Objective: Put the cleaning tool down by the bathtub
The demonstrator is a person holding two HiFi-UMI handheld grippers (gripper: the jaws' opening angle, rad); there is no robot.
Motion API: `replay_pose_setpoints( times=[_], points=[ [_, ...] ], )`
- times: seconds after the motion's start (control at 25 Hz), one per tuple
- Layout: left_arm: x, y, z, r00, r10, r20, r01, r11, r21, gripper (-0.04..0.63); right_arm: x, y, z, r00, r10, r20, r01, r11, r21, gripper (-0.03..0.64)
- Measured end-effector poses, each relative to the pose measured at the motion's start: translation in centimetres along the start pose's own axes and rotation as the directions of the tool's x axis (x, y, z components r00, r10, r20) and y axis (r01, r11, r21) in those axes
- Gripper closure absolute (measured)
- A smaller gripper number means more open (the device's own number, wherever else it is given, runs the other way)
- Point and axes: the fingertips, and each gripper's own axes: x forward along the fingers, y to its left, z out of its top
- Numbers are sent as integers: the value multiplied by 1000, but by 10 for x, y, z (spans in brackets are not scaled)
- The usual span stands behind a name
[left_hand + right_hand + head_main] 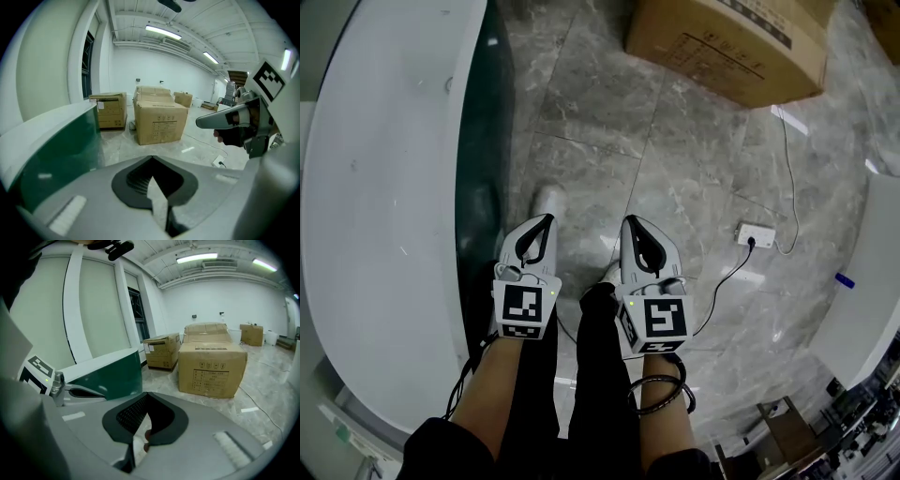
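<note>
The bathtub (375, 216) takes up the whole left side of the head view, with a broad white curved rim and a dark green outer wall that drops to the floor just beside the left gripper. The floor (675, 159) is glossy grey marbled tile and fills the middle of that view. A large cardboard box (731, 42) stands on it at the top, well apart from the tub; the gripper views show more boxes behind it in a white hall. A white curved surface (867, 309) edges the lower right. The person's legs in black trousers (595, 375) stand between the two bare forearms, and a white shoe (549, 199) shows just past the left gripper's tip. The left gripper (547, 218) is held low next to the tub wall, its jaws pressed together at the tips with nothing between them. The right gripper (627, 221) is level with it and near it, jaws likewise closed tip to tip and empty. Each carries its marker cube (525, 309) at the wrist end. To the right, a white socket block (756, 234) lies on the tiles with a black cable (724, 279) plugged into it. A small blue object (845, 279) sits by the right edge. I cannot tell where the cleaning tool is.
</note>
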Motion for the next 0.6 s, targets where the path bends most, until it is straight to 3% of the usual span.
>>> replay_pose_setpoints(
  times=[0.28, 0.6],
  points=[
    [-22, -6, 30, 1000, 0, 1, 0, 1000, 30, 594, -22, 6, 34, 999, -3, 40, 4, 999, -36, 594],
    [-37, -7, 81, 999, 18, 33, -20, 999, 47, 595, -47, -4, 77, 995, -7, 95, 7, 1000, 3, 594]
  ],
)
